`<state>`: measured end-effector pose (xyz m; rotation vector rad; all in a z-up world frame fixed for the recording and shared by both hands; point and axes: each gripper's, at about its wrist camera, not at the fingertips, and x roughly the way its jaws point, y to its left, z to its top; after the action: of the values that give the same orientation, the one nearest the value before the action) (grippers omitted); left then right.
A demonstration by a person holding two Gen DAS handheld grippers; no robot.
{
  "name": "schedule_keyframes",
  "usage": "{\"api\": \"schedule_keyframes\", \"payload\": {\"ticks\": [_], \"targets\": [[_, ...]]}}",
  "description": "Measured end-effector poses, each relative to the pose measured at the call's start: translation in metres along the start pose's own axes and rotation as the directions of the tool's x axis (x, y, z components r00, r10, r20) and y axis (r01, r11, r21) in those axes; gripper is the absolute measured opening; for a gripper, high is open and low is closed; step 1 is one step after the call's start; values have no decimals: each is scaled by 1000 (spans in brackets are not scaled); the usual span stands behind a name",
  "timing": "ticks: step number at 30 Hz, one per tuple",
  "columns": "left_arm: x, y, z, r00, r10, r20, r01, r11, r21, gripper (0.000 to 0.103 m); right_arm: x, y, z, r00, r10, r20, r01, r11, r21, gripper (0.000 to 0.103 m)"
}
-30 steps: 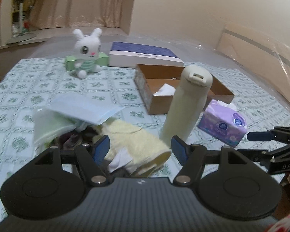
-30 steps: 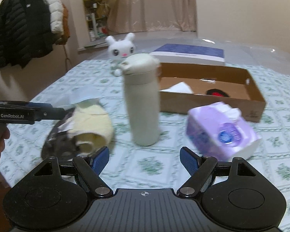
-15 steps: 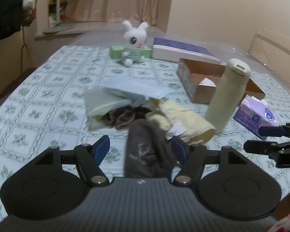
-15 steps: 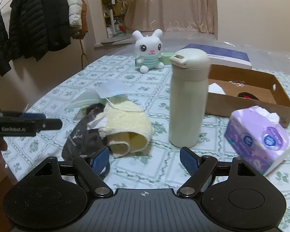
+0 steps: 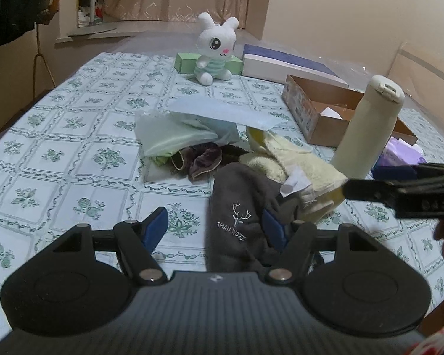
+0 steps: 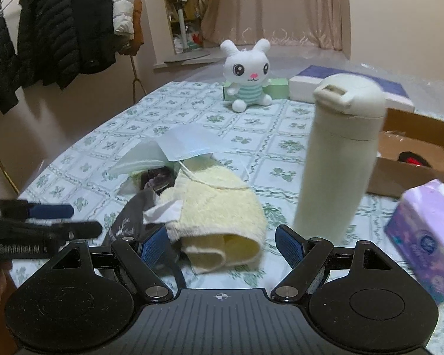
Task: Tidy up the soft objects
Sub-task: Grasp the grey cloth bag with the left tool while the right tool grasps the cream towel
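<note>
Upright cream bottle (image 6: 339,159) beside cardboard box (image 6: 411,162); dark jackets (image 6: 62,26) hanging behind.

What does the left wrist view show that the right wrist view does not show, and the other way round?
Only the left wrist view shows the deer logo on the grey cloth.

Only the right wrist view shows the black jackets, and a red thing inside the cardboard box.

Both show the plush rabbit, the cream bottle, the yellow towel, the face mask and the purple tissue pack.

Before me: beige walls (image 5: 355,14), pinkish curtain (image 6: 281,9) over window ledge (image 6: 186,57), dark puffer jackets (image 6: 59,29) hanging left, table under green-patterned cloth (image 5: 74,153), dim warm light.
</note>
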<state>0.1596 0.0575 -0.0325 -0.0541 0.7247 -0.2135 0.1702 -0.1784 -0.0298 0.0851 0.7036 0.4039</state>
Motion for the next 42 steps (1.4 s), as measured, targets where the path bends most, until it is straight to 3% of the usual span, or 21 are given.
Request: {"api": "schedule_keyframes", "payload": {"ticks": [5,10,16,18,20,21,24,35,42], "targets": [[16,1,-1,998,-63,-14,64,998,2,68,21,-1,8,1000,-2,-11,2,1000,17,80],[36,-6,-3,995,-90,-42,92,995,28,75,28,-8,6,1000,-9,-22,9,1000,22,80],[61,-16,-7,992,-90,-83,95,994,54,73,29,-17,2,1000,-18,-22,19,999,43,80],[65,-17,-8,992,-83,-98,89,994,60,47,30,-16,2,1000,-17,-25,18,999,39,80],[64,-12,-9,988,-107,-109,110,993,30,35,31,-14,3,1000,-12,-22,13,999,38,80],[62,-10,-9,988,-113,-109,116,993,16,23,32,-12,3,1000,-8,-20,8,999,35,80],[54,0,-9,985,-137,-104,136,991,-22,11,35,-6,5,1000,8,-22,-8,1000,21,80],[20,45,7,999,-42,-20,40,994,-99,9,60,22,11,998,46,-47,-48,999,-26,81],[24,54,1,999,-14,-29,11,995,-102,9,86,36,2,995,-16,-94,8,997,-78,88]]}}
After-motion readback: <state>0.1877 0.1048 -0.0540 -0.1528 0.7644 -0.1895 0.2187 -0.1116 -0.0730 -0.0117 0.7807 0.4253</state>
